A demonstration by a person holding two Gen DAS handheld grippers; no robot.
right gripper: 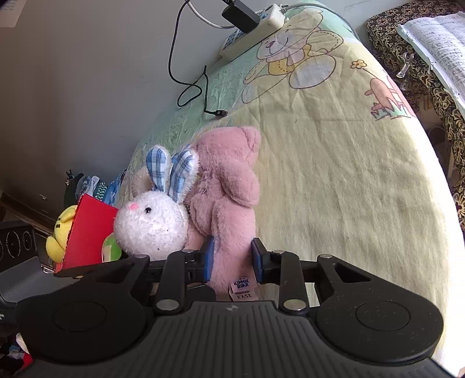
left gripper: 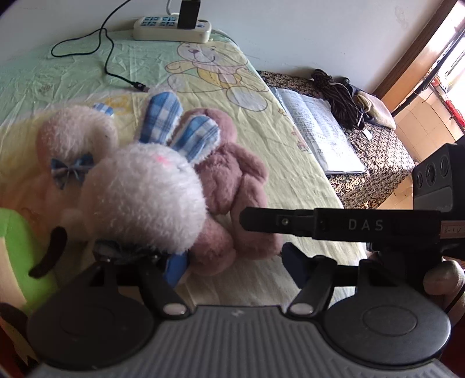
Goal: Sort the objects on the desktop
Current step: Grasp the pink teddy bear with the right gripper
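A pink plush bear [right gripper: 229, 186] lies on the yellow-green cartoon sheet [right gripper: 348, 174]. My right gripper [right gripper: 232, 259] is shut on one of its legs, a blue pad pressed on each side. A white bunny [right gripper: 151, 224] with blue checked ears leans against the bear's left side. In the left wrist view the bunny's head [left gripper: 148, 197] fills the near left and the bear [left gripper: 232, 180] lies behind it. My left gripper [left gripper: 234, 264] is open, its left pad under the bunny's head and its right pad clear. The right gripper [left gripper: 319, 224] reaches in from the right over the bear.
A cream plush with a blue bow [left gripper: 75, 139] and a green plush [left gripper: 17, 247] sit at the left. A red box [right gripper: 90, 232] and a yellow plush [right gripper: 62, 229] lie beyond the bunny. A power strip [left gripper: 171, 27] and black cable [left gripper: 116, 72] lie at the back, an open book [left gripper: 319, 130] at the right.
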